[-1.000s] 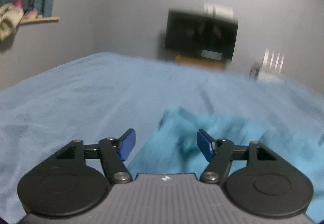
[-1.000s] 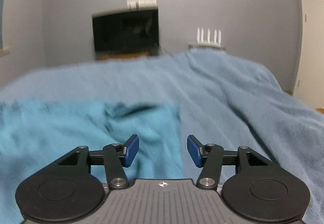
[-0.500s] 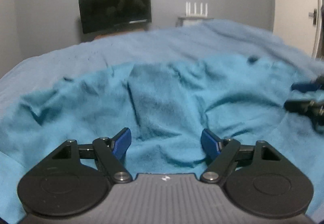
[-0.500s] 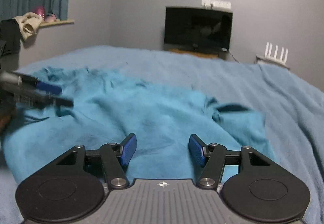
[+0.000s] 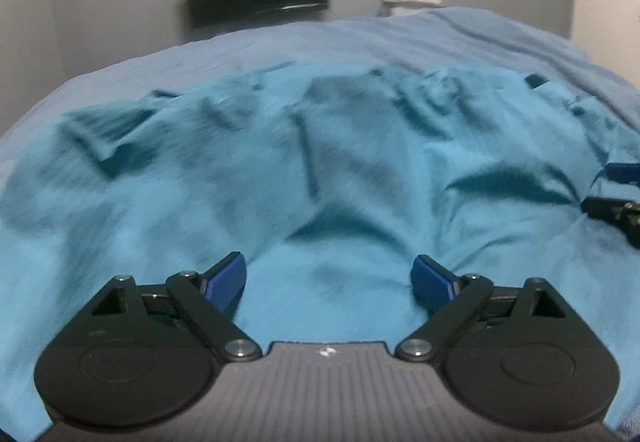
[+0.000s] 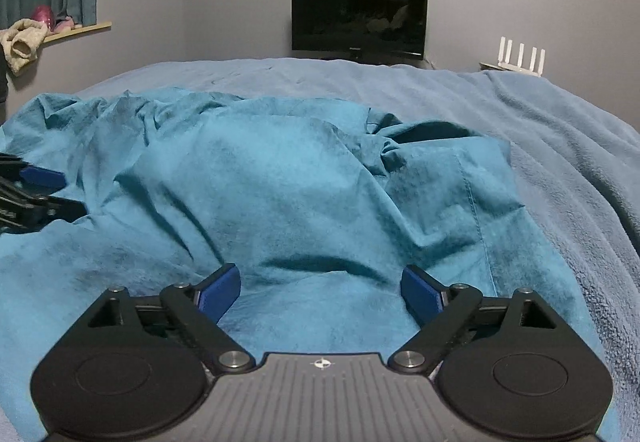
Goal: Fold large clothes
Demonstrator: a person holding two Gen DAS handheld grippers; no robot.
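Both the left gripper [image 5: 330,278] and right gripper [image 6: 320,288] have dropped over the crumpled teal fabric garment [image 6: 280,182], jaws opening and empty, ready to pinch its near edge.

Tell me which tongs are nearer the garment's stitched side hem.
Right. The right tongs sit beside the stitched hem, jaws opening; the left tongs are across the teal garment.

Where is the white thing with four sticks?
In the right wrist view, the white four-antenna router stands far right, behind the blue blanket-covered bed, right of the black television.
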